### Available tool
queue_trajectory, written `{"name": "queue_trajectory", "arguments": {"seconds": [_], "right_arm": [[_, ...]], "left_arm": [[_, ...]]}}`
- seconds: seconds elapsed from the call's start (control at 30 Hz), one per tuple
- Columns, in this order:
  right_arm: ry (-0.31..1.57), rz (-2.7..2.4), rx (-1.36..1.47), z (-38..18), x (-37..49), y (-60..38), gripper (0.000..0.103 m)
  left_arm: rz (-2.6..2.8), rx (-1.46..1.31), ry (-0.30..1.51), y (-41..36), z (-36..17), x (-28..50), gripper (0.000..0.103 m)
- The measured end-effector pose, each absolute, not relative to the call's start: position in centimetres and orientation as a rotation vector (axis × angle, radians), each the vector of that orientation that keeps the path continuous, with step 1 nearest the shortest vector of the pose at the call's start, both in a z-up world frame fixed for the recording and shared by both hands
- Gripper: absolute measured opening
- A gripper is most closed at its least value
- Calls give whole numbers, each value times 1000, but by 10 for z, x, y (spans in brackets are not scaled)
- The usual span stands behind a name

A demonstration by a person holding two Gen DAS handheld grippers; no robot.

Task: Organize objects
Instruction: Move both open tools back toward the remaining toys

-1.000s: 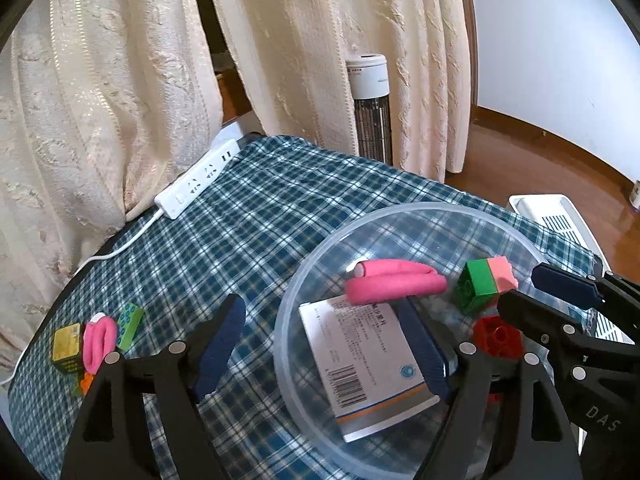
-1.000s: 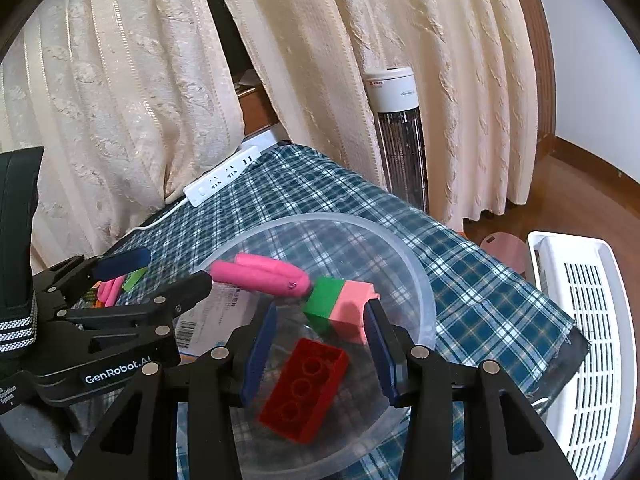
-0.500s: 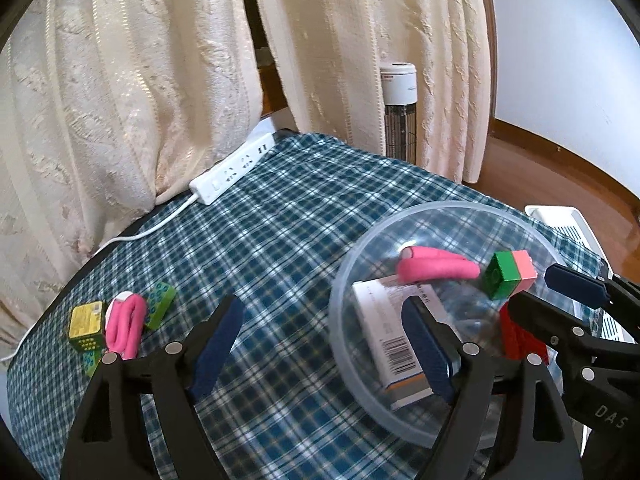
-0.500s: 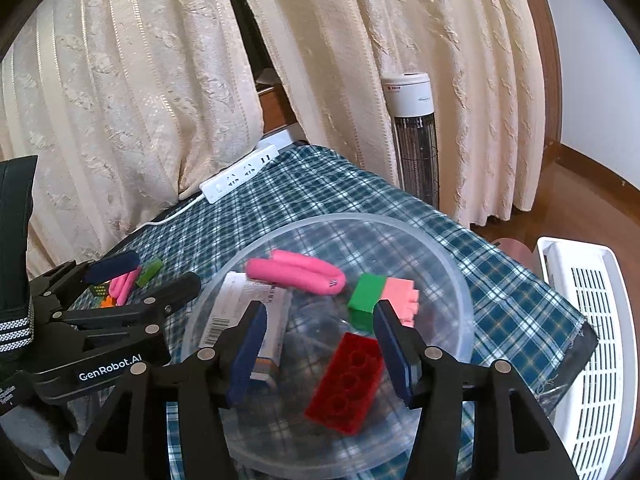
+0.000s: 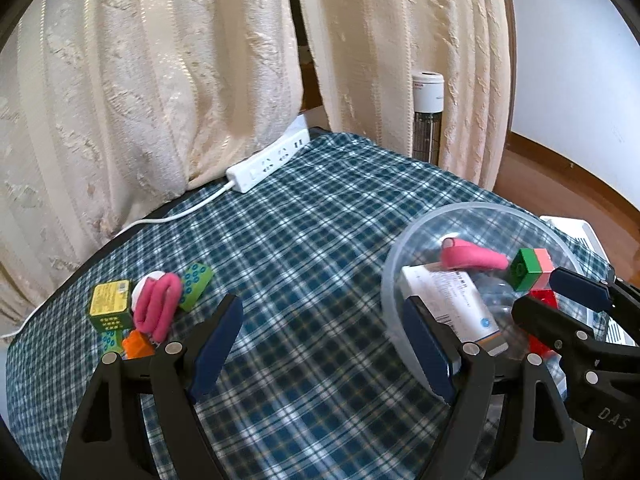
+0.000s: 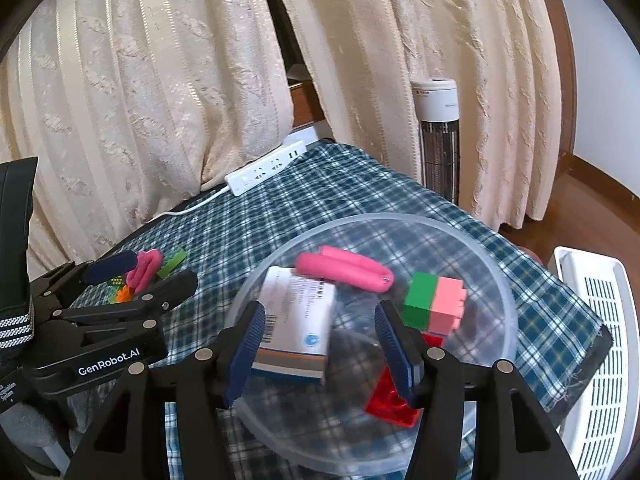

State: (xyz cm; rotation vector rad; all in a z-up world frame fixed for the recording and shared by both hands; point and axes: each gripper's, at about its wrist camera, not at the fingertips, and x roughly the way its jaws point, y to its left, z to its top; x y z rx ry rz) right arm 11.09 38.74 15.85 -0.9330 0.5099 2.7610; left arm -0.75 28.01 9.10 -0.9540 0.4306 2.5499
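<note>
Both grippers are backing away from the clear bowl [image 6: 496,280]. The left gripper [image 5: 320,344] is gaping wide, holding nothing; the right gripper [image 6: 320,344] is opening, holding nothing too. The bowl is holding one white box [image 6: 296,316], one pink roll [image 6: 344,270], and two bricks, the red brick [image 6: 390,400] half hidden.

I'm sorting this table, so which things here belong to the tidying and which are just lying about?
Job: clear bowl, medicine box, pink rolls, toy bricks, small boxes.
Lying about: power strip, tower heater, curtains, white rack.

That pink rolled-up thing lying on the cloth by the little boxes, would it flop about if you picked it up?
Probably. The pink roll looks like soft fabric bent double, so it would likely sag and squash under the pads. It seems light, and its fuzzy surface should not slip or roll much.
</note>
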Motion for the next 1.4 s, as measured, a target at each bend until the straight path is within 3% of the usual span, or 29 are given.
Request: {"name": "queue_trajectory", "arguments": {"seconds": [0.67, 1.4], "right_arm": [[454, 2830, -1006, 159, 81, 327, 71], [389, 2896, -1131, 152, 44, 270, 73]], "left_arm": [[2666, -1016, 371, 194, 84, -22, 83], [2854, -1129, 267, 69, 88, -80, 83]]}}
